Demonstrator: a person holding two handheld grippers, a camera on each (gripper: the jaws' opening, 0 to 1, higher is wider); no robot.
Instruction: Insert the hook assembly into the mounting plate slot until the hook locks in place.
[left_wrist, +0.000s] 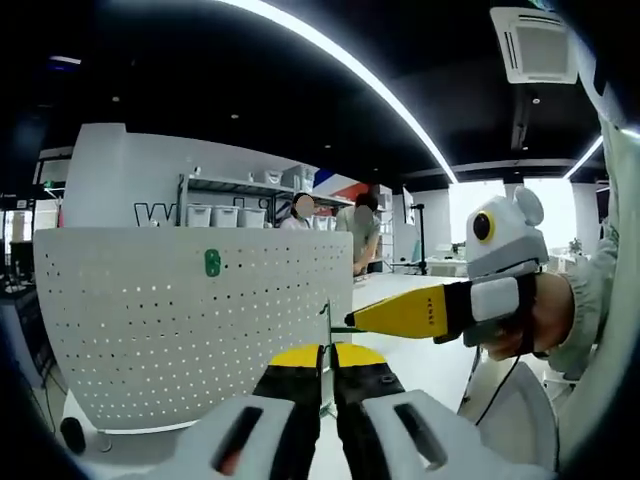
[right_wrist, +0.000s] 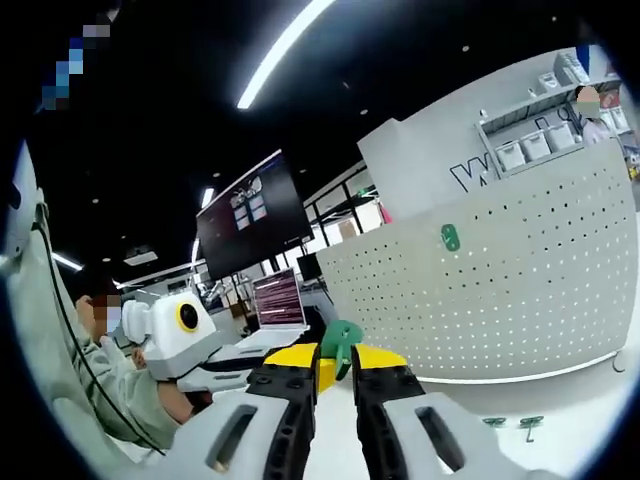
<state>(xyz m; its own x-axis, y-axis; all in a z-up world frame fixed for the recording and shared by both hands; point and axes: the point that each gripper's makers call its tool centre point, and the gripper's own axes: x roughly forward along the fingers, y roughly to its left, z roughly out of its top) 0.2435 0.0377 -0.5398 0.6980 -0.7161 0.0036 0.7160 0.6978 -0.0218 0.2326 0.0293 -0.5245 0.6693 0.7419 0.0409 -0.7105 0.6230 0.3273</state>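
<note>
Right gripper has its yellow-tipped jaws pinching a green hook piece, raised in front of the white perforated mounting plate. Left gripper has its jaws pressed onto a thin metal hook at the plate's right edge. One green hook sits high on the plate. Two more small hooks lie on the table below.

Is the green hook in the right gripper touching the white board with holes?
Apart. In the right gripper view the hook sits in the right gripper, with open room between it and the board.
</note>
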